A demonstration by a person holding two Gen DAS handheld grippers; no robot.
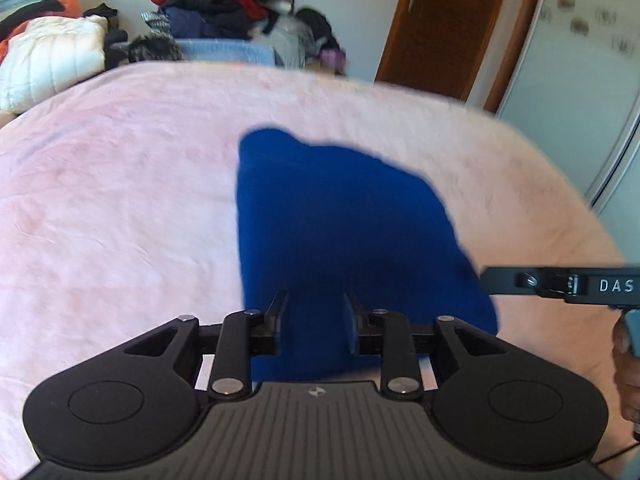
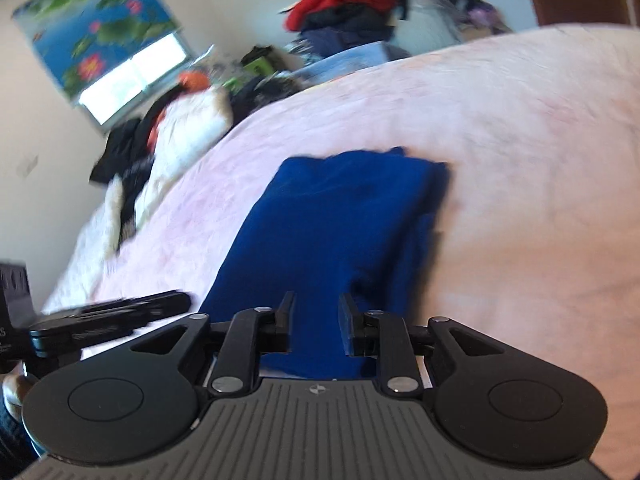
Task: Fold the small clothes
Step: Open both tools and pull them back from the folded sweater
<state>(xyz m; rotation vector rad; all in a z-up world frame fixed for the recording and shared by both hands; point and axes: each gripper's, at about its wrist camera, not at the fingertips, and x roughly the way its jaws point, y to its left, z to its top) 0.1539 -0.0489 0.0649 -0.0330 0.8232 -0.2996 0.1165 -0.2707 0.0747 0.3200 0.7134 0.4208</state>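
Note:
A small blue garment [image 1: 340,224] lies on the pink blanket [image 1: 120,200], folded into a narrow strip that runs away from me. My left gripper [image 1: 316,300] is open over its near end, with the cloth showing between the fingers. The right gripper's body [image 1: 560,282] shows at the right edge of the left wrist view. In the right wrist view my right gripper [image 2: 314,304] is open over the near end of the same blue garment [image 2: 344,240]. The left gripper [image 2: 112,316] lies low at the left there. Both views are blurred.
Beyond the far edge of the pink blanket [image 2: 520,160] are a white quilted item [image 1: 52,56] and a heap of red and dark clothes [image 1: 216,4]. A wooden door [image 1: 444,20] and a pale wardrobe [image 1: 580,80] stand at the right.

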